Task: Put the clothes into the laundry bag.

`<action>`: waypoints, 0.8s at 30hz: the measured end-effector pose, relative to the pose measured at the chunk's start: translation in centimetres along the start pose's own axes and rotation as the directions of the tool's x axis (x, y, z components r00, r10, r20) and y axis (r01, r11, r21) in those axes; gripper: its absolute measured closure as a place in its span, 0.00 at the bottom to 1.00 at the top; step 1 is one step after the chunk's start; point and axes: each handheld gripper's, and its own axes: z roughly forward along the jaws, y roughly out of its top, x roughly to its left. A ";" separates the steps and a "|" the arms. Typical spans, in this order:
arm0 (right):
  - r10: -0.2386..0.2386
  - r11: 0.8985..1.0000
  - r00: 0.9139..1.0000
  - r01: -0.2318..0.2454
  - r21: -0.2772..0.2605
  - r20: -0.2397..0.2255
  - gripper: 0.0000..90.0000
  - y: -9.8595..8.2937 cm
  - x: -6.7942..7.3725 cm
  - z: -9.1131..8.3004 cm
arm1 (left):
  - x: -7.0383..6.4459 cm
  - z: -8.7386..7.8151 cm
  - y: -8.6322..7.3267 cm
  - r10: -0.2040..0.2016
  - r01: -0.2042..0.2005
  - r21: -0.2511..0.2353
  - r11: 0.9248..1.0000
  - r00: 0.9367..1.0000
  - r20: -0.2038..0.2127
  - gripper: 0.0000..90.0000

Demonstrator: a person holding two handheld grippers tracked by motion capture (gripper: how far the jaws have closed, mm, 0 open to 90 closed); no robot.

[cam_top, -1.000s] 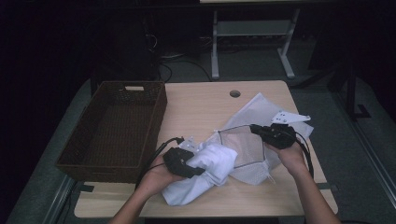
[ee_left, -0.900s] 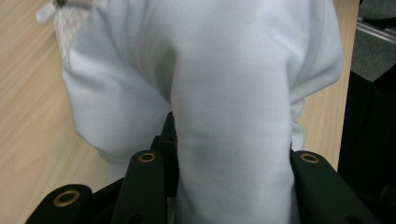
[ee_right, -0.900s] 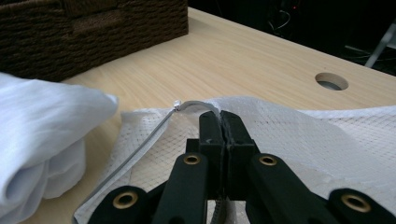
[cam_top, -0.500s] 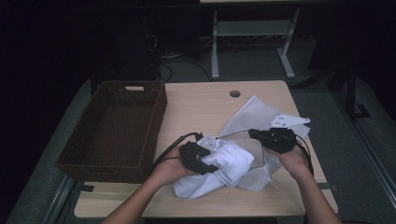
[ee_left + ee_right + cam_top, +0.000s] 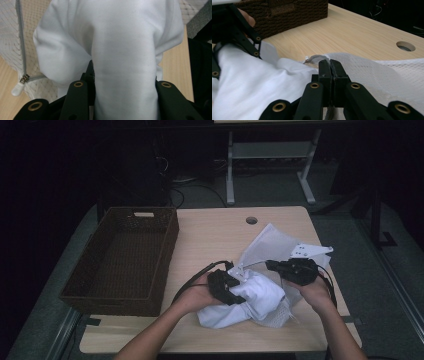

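Cloth fills the space between our left gripper's (image 5: 226,287) jaws: in the left gripper view a thick fold of the white garment (image 5: 125,50) runs up between them, so they stand fairly wide and clamped on it. From the high view we see that garment bunched at about six o'clock on the wooden table (image 5: 215,232), near the front edge, with our left hand (image 5: 197,296) at its nine o'clock side.

Our right gripper (image 5: 272,266) sits at the garment's two o'clock. In the right gripper view its jaws are pressed together with no gap, pinching the zippered edge of the white mesh bag (image 5: 387,72); a short grey end of the zipper (image 5: 314,58) curls out just beyond the tips. The mesh bag spreads toward one o'clock on the table in the high view, partly under the garment, with a white card (image 5: 310,251) lying at its three o'clock edge.

In the left gripper view the bag's grey zipper runs down the left side, its pull (image 5: 24,79) hanging beside the garment.

A dark wicker basket (image 5: 82,282) stands at nine o'clock on the table, well apart from the cloth. A round cable hole (image 5: 251,220) sits at twelve o'clock.
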 end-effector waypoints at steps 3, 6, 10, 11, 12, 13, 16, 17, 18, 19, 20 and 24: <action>0.001 1.000 1.000 -0.001 0.002 -0.002 0.98 0.0 0.0 0.0 | 0.4 0.1 0.0 0.002 -0.002 -0.008 1.000 1.000 0.001 0.68; -0.003 1.000 1.000 0.003 0.004 -0.004 0.98 0.0 0.1 0.1 | 1.0 0.3 -0.1 -0.021 0.021 -0.003 1.000 1.000 -0.015 0.68; -0.005 1.000 1.000 0.005 0.007 -0.006 0.98 0.0 0.1 0.2 | 1.8 0.4 -0.4 -0.054 0.054 -0.001 0.999 0.998 -0.023 0.67; -0.007 1.000 1.000 0.007 0.007 -0.006 0.98 0.0 0.2 0.2 | 1.9 0.5 -0.4 -0.056 0.056 0.000 0.998 0.998 -0.027 0.67; -0.008 1.000 1.000 0.008 0.007 -0.006 0.98 0.0 0.2 0.2 | 2.0 0.5 -0.5 -0.062 0.062 0.002 0.998 0.998 -0.032 0.67; -0.010 1.000 1.000 0.010 0.006 -0.006 0.98 0.0 0.2 0.2 | 2.1 0.6 -0.5 -0.066 0.066 0.003 0.998 0.997 -0.036 0.67; -0.006 1.000 1.000 0.006 0.005 -0.003 0.98 0.0 0.1 0.2 | 2.3 0.7 -0.5 -0.092 0.093 0.011 0.996 0.994 -0.051 0.67; -0.005 1.000 1.000 0.005 0.005 -0.003 0.98 0.0 0.1 0.1 | 2.4 0.8 -0.5 -0.100 0.101 0.013 0.995 0.993 -0.056 0.67; -0.005 1.000 1.000 0.005 0.006 -0.003 0.98 0.0 0.1 0.1 | 2.6 0.8 -0.6 -0.112 0.113 0.019 0.993 0.992 -0.064 0.67; -0.005 1.000 1.000 0.005 0.005 -0.002 0.98 0.0 0.0 0.2 | 2.7 0.8 -0.6 -0.126 0.127 0.016 0.992 0.989 -0.072 0.67; -0.006 1.000 1.000 0.006 0.004 -0.002 0.98 0.0 0.0 0.2 | 2.9 0.8 -0.6 -0.136 0.138 0.023 0.990 0.987 -0.082 0.67; -0.007 1.000 1.000 0.007 0.007 -0.002 0.97 0.0 0.2 0.3 | 3.3 0.5 -0.9 -0.174 0.177 0.026 0.984 0.979 -0.106 0.67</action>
